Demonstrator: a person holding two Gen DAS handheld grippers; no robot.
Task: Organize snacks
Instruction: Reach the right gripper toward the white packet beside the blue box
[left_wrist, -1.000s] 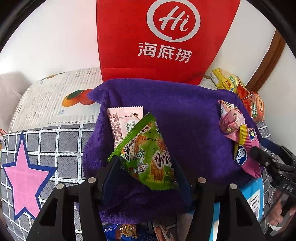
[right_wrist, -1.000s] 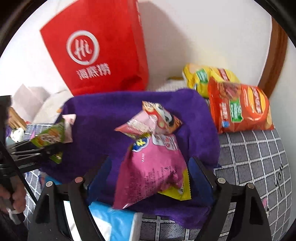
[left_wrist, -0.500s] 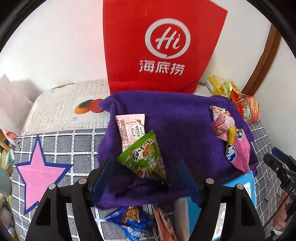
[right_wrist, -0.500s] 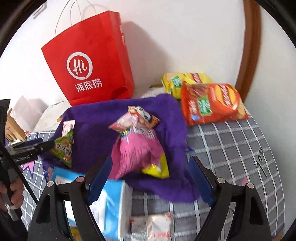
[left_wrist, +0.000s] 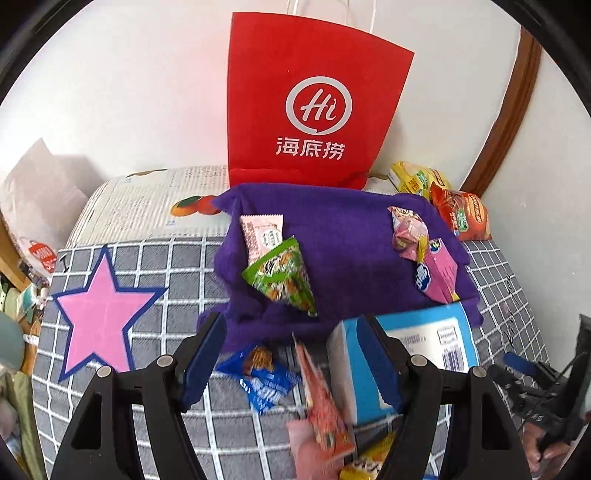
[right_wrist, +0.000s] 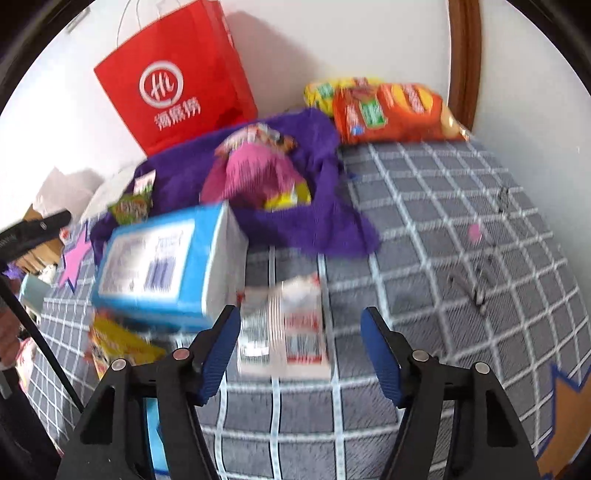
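A purple cloth (left_wrist: 343, 258) lies before the red paper bag (left_wrist: 314, 103). On it are a green snack packet (left_wrist: 284, 277), a pale pink packet (left_wrist: 262, 232) and a pink packet (left_wrist: 436, 266) with a small pouch (left_wrist: 408, 229). My left gripper (left_wrist: 295, 358) is open and empty, above a blue packet (left_wrist: 262, 380) and a red-orange packet (left_wrist: 325, 402), beside a blue box (left_wrist: 406, 354). My right gripper (right_wrist: 299, 350) is open and empty over a white-and-red packet (right_wrist: 288, 325). The cloth (right_wrist: 295, 221), pink packet (right_wrist: 255, 173) and blue box (right_wrist: 162, 266) show there too.
Orange (right_wrist: 391, 110) and yellow (right_wrist: 325, 92) chip bags lie by the wall at the back right. A yellow packet (right_wrist: 114, 343) lies left of my right gripper. The grey checked surface (right_wrist: 443, 258) has a pink star (left_wrist: 99, 310). A printed sheet (left_wrist: 147, 206) lies at the back left.
Both grippers have drawn back from the purple cloth, leaving the green packet and the pink packet lying on it. The blue box and loose packets in front have come into view.
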